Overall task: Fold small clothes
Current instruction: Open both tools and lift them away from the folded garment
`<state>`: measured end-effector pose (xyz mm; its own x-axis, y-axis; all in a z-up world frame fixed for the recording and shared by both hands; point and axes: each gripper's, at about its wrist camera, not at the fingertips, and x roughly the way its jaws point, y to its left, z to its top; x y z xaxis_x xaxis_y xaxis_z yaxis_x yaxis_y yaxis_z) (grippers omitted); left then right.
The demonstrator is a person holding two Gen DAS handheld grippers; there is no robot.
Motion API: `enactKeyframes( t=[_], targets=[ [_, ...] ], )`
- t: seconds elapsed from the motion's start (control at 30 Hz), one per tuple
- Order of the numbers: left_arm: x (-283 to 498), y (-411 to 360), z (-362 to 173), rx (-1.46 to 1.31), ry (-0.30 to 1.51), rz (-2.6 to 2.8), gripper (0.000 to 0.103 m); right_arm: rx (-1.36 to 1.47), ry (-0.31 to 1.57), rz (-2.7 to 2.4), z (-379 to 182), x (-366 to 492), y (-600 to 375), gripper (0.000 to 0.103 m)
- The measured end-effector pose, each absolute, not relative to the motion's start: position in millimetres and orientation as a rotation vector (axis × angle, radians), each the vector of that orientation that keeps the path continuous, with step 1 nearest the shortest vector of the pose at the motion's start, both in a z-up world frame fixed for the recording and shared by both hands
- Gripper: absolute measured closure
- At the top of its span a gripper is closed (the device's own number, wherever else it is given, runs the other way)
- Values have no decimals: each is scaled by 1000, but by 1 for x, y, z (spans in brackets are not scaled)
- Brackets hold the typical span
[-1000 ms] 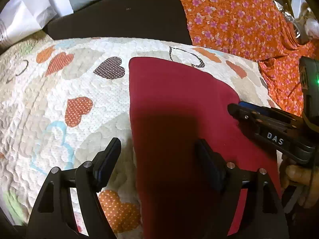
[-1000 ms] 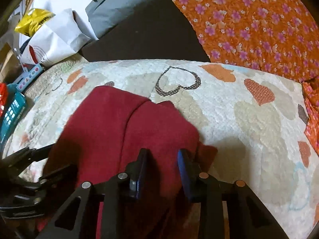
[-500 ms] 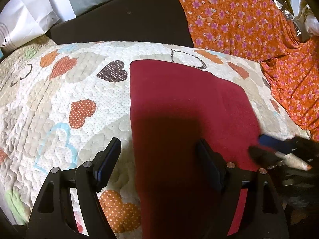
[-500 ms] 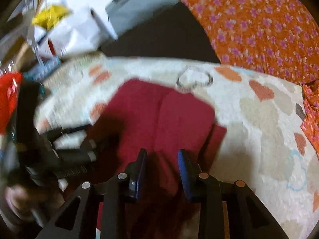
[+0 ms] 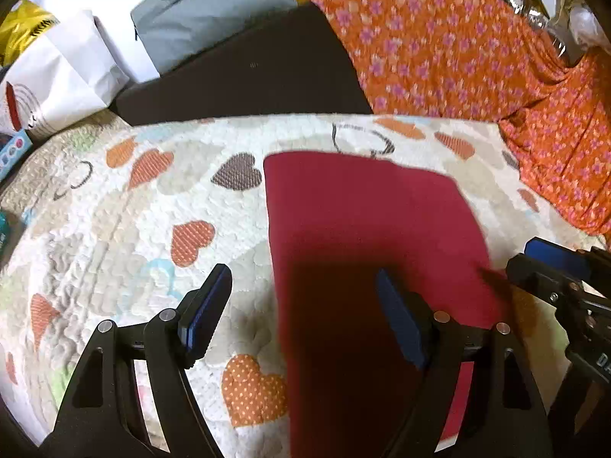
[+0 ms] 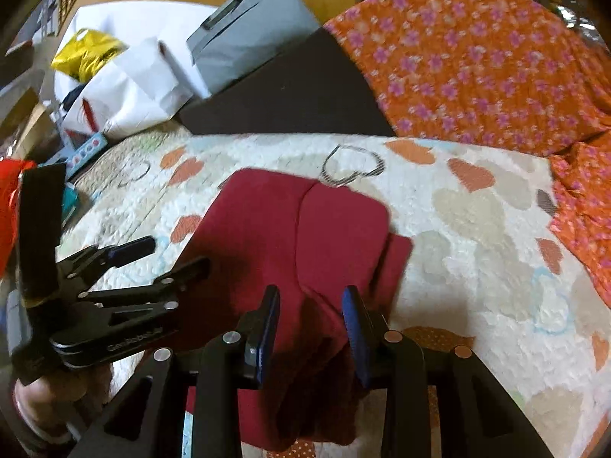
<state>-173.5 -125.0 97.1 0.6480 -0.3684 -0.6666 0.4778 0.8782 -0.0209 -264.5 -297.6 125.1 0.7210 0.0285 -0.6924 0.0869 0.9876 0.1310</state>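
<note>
Heart-print quilt point(image 5: 95, 229) carries the red garment point(image 5: 362, 221) at centre, an orange floral cloth point(image 5: 477, 57) at two o'clock. Left gripper point(image 5: 301, 305) gapes wide, empty; right gripper point(image 6: 309, 328), narrow, has just been opening, cloth bunched between its pads. Release fully, then smooth creases.

Dark red garment point(image 5: 366, 221): soft matt knit cloth, smooth, centre of frame. Quilt point(image 5: 114, 229) beneath: stitched, puckered cotton-like cloth, printed hearts, matt. Orange floral fabric point(image 5: 458, 57), upper right: thin, crinkled weave. Dark slab point(image 5: 248, 72) behind quilt: flat, matt. Grey bag point(image 5: 206, 4), top centre: smooth synthetic cloth. White bags point(image 5: 68, 76), upper left: creased paper. Gold packet point(image 6: 86, 51), upper left in right wrist view: glossy foil. Left gripper point(image 5: 301, 313): matt black plastic, blue pads, bright metal pins.
</note>
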Motion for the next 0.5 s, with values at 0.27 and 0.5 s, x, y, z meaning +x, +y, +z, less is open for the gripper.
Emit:
enactKeyframes(
  t=[0.27,0.5],
  targets=[
    [-198,-114,129,158,628,-467,24,203,717,-62,142,-280,-303,60],
    [-204,-107,135,141,641,-439,24,205,705,-40,148,-285,-297,59]
  ],
)
